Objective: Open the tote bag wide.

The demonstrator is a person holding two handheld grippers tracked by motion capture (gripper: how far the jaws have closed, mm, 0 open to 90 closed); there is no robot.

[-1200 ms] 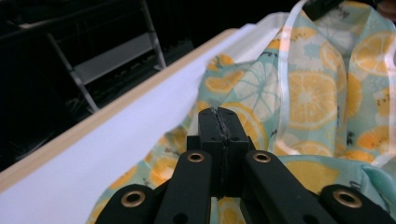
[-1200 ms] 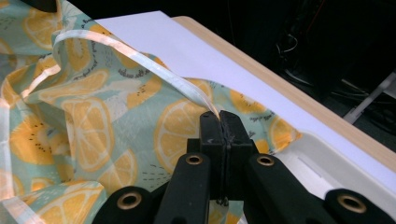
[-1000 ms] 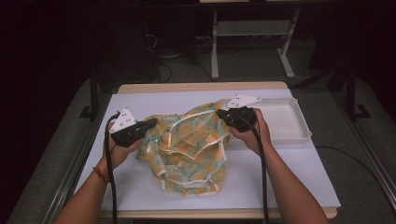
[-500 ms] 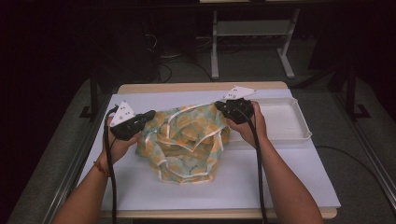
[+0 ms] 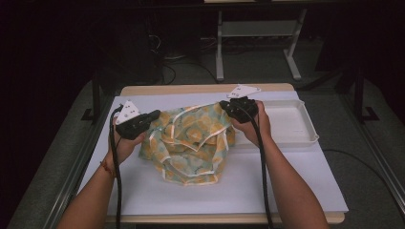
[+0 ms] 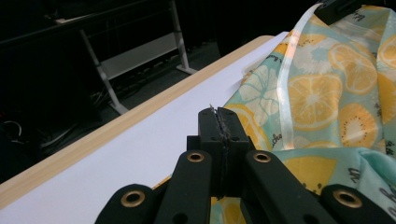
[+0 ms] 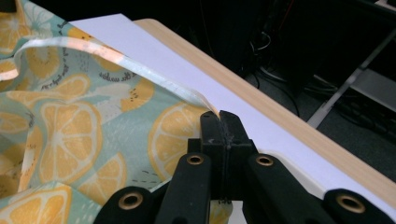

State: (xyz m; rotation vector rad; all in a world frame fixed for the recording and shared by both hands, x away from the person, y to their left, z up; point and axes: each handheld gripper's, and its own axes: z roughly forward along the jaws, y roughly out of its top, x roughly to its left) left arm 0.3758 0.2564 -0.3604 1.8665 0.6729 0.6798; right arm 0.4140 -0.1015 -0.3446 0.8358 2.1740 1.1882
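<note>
A light teal cloth printed with orange citrus slices and edged in pale ribbon point(image 5: 191, 143) lies bunched on the white sheet point(image 5: 215, 191). My left gripper point(image 5: 156, 114) is shut on the cloth's left upper edge. In the left gripper view its jaws point(image 6: 219, 122) meet with fabric point(image 6: 317, 93) pinched between them. My right gripper point(image 5: 222, 104) is shut on the right upper edge. The right gripper view has the ribbon trim running into the closed jaws point(image 7: 219, 122), with the cloth point(image 7: 84, 121) spreading to the left. The top edge is stretched between the two grippers and the rest sags toward the person.
A shallow white tray point(image 5: 286, 121) sits on the table's right side, just beyond the right hand. The wooden table edge point(image 5: 191, 89) runs along the far side. Dark floor, a metal stand point(image 5: 219, 47) and cables lie behind the table.
Both grippers have shifted slightly toward the far side of the table. The cloth has been drawn along with them, its near hem sliding away from the person.
</note>
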